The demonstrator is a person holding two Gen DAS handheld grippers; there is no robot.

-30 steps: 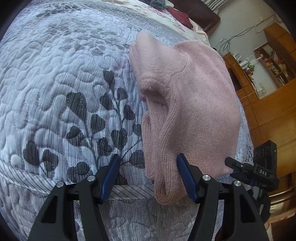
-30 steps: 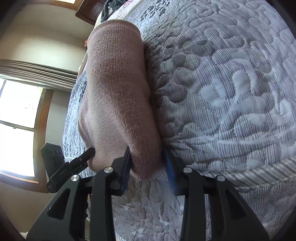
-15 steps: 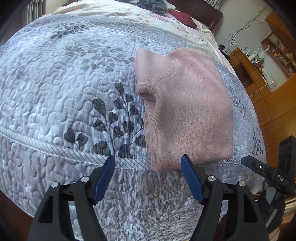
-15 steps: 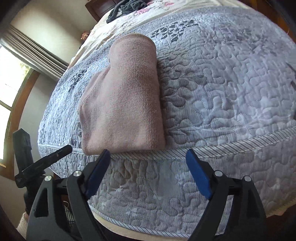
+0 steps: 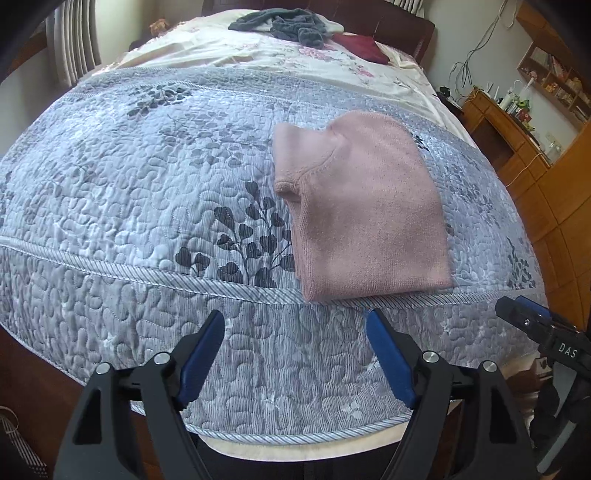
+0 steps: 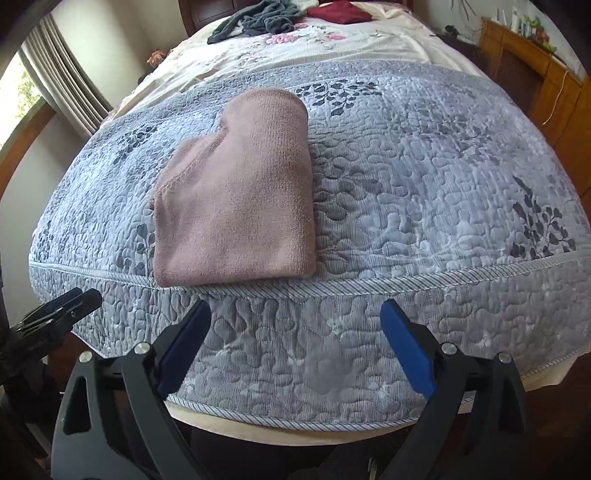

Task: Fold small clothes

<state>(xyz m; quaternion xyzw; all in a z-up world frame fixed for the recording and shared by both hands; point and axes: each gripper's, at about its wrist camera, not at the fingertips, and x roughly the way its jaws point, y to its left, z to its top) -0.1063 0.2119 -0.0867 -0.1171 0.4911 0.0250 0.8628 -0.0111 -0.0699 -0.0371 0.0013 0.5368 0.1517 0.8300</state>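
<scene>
The left tongs [image 5: 295,332] are wide open and hold nothing. The right tongs [image 6: 295,321] are wide open and empty too. Both hang in the air just off the near edge of the bed [image 5: 110,184], not touching any cloth. A little past the tips lies the pink sweater [image 5: 362,214]. It sits flat on the grey quilt [image 6: 424,184], with its near end right at the striped seam by the bed's edge. It looks folded into a small neat pack, so this piece seems done. Its long side runs from the near edge away toward the far end of the bed. More clothes, a grey heap [image 5: 284,24] and a dark red one [image 5: 360,46], lie far back and may be left to fold.
</scene>
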